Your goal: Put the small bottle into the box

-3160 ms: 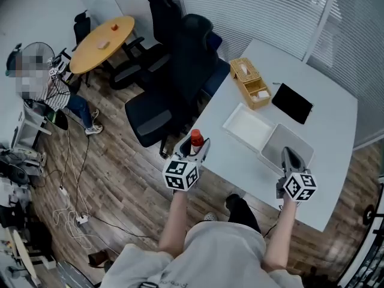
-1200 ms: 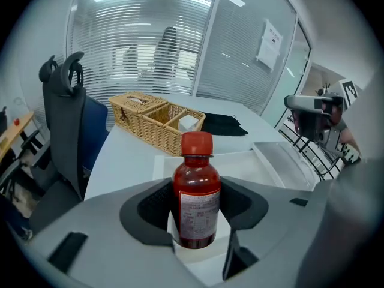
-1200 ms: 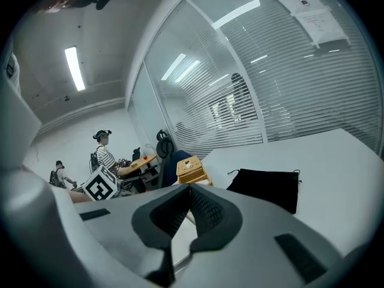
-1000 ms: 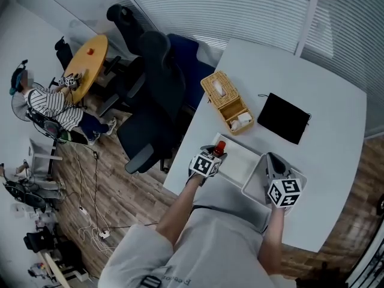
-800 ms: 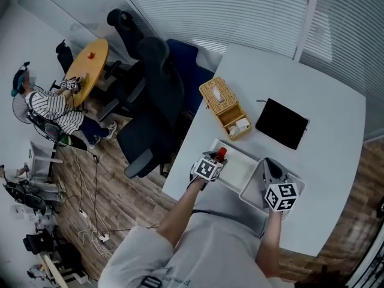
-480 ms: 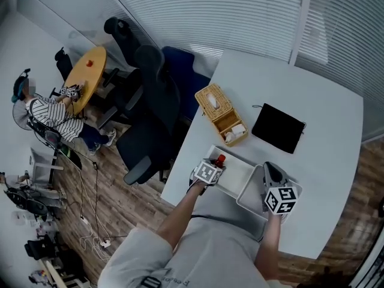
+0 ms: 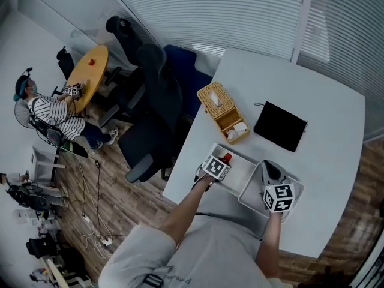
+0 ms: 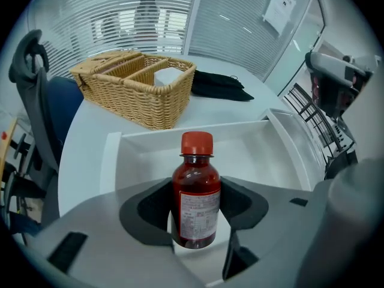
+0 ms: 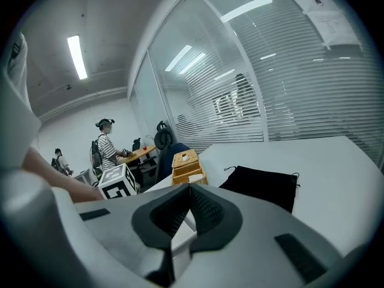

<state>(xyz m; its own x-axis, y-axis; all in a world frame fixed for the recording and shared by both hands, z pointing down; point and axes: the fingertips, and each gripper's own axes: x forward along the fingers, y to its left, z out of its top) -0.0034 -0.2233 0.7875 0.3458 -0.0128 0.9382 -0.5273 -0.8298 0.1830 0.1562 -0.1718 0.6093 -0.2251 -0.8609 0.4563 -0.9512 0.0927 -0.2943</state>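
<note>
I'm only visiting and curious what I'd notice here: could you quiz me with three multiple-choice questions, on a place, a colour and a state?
1. Where is the small bottle?
A) in the wicker basket
B) between the left gripper's jaws, over the white box
C) on the black pouch

2. What colour is its cap?
A) blue
B) red
C) white

3. How does the bottle stand?
A) upright, capped
B) on its side
C) upright, uncapped

Answers: 1 B, the left gripper view shows the jaws clamped on it over the box; 2 B, the cap is plainly red; 3 A, it stands vertical with the cap on.
</note>
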